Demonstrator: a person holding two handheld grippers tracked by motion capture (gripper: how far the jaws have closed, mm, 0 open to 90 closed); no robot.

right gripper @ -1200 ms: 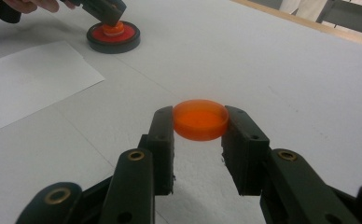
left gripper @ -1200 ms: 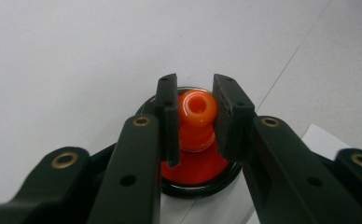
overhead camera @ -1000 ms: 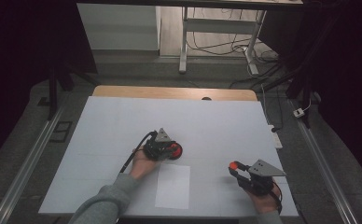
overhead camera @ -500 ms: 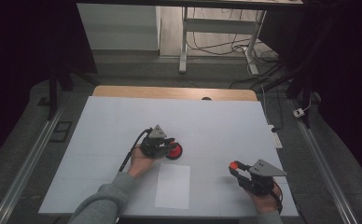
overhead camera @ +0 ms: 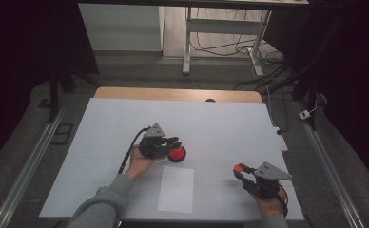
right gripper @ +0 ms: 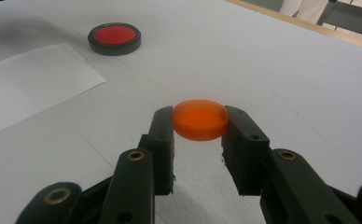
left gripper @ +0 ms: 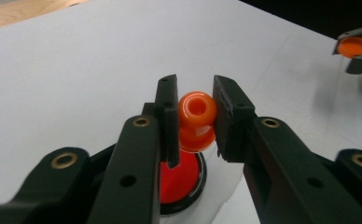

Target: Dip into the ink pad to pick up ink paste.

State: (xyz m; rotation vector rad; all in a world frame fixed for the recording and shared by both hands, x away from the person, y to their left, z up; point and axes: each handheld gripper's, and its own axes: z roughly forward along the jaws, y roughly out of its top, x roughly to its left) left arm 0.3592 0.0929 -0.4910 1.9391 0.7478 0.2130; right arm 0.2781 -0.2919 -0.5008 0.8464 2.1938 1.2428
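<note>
left tongs (left gripper: 195,116) closed on orange knob (left gripper: 197,120), over red dish (left gripper: 181,179) mid-worktop (overhead camera: 220,123) | right tongs (right gripper: 198,128) closed on orange disc (right gripper: 200,119), held low near right edge | progress: both parts lifted, neither yet set down or joined, I judge | count: 1 knob, 1 disc, 1 dish, 1 paper (overhead camera: 176,188)

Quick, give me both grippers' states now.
Left gripper: shut on orange knob.
Right gripper: shut on orange disc.

White sheet of paper (overhead camera: 176,189) on table (overhead camera: 230,118)
</note>
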